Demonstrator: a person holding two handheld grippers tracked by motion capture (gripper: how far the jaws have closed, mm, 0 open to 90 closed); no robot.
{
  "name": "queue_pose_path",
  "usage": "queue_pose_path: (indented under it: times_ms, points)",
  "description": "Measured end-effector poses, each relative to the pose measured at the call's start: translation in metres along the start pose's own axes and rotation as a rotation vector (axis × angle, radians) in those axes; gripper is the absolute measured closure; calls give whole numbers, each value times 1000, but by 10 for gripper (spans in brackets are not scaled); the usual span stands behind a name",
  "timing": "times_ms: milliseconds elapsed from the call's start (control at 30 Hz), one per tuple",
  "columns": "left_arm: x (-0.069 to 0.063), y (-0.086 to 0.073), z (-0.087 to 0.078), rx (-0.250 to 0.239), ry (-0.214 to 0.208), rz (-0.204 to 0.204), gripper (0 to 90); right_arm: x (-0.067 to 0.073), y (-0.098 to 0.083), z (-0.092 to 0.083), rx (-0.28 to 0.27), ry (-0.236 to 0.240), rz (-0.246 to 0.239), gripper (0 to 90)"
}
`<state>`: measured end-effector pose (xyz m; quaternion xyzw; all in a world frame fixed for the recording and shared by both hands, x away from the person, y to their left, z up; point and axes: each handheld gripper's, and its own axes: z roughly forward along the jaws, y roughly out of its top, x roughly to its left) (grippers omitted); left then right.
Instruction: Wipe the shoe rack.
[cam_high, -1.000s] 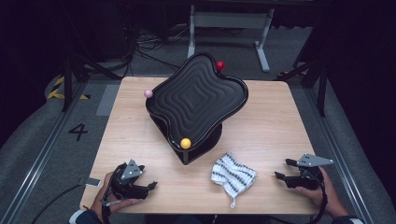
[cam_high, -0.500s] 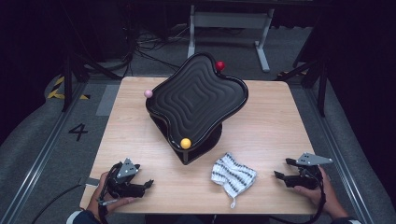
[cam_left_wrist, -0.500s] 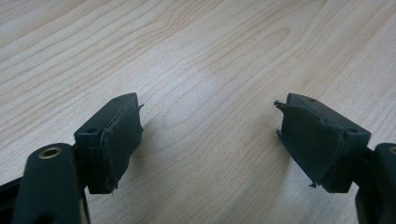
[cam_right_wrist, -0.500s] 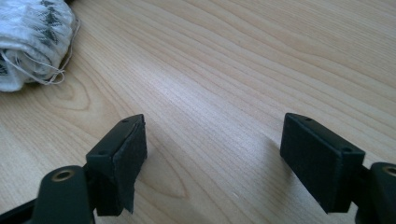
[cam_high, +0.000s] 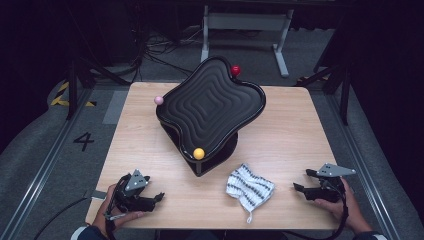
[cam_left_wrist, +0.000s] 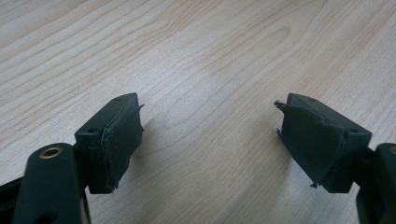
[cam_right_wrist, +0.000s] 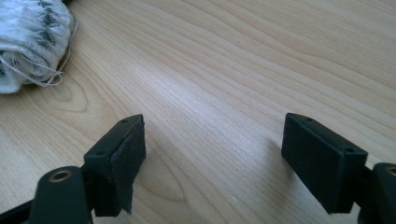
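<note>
- Cloth (cam_high: 249, 186), white with dark stripes, lies crumpled on the wooden counter (cam_high: 300, 125), just in front of the black wavy tray (cam_high: 210, 112) and slightly to its right.
- Right gripper (cam_high: 305, 181) rests on the counter near the cloth, on its right side, apart from it; its jaws stand released with bare wood between them.
- Left gripper (cam_high: 159, 197) rests well apart from the cloth on its left side, jaws also released and holding nothing.
- Yellow ball (cam_high: 199, 153) sits on the tray's near edge; a pink ball (cam_high: 159, 100) and a red ball (cam_high: 235, 70) sit at its far edges.
</note>
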<state>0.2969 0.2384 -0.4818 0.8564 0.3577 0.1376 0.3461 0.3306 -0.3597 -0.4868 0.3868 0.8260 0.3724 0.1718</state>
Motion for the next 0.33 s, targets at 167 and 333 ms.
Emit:
queue_pose_path:
  times_ms: [167,333]
  points:
    - [0,0,0,2,2,-1,203,0,1,1,6,-15,11,164]
    - [1,1,0,11,3,1,186,0,2,3,19,-39,25,123]
